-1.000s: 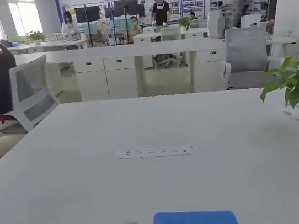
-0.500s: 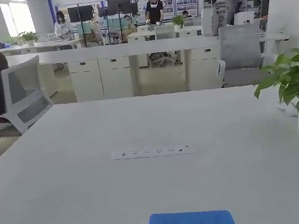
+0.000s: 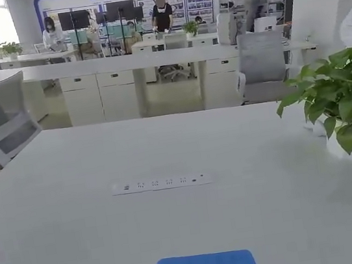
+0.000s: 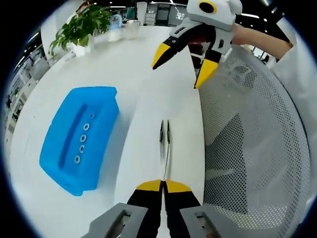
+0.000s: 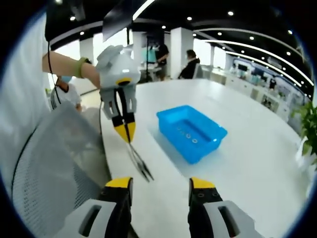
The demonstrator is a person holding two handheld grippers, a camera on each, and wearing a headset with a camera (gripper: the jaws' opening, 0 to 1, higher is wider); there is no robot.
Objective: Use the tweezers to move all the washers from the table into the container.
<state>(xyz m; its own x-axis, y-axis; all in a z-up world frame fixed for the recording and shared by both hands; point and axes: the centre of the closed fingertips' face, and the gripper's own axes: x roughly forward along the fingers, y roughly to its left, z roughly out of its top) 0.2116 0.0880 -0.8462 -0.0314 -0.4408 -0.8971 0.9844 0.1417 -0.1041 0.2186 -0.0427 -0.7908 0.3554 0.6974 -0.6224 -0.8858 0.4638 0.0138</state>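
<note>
Blue container is lined with washers; empty tweezers are pinched by the left claw beside it, the right claw spread. Since a second ago merely the head view has been swung aside, so completion is judged near.

Potted plant, power strip, office chair

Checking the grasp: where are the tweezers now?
Tweezers are clamped in the left tool, tips out over the table near its edge, right of the blue container in the left gripper view.
</note>
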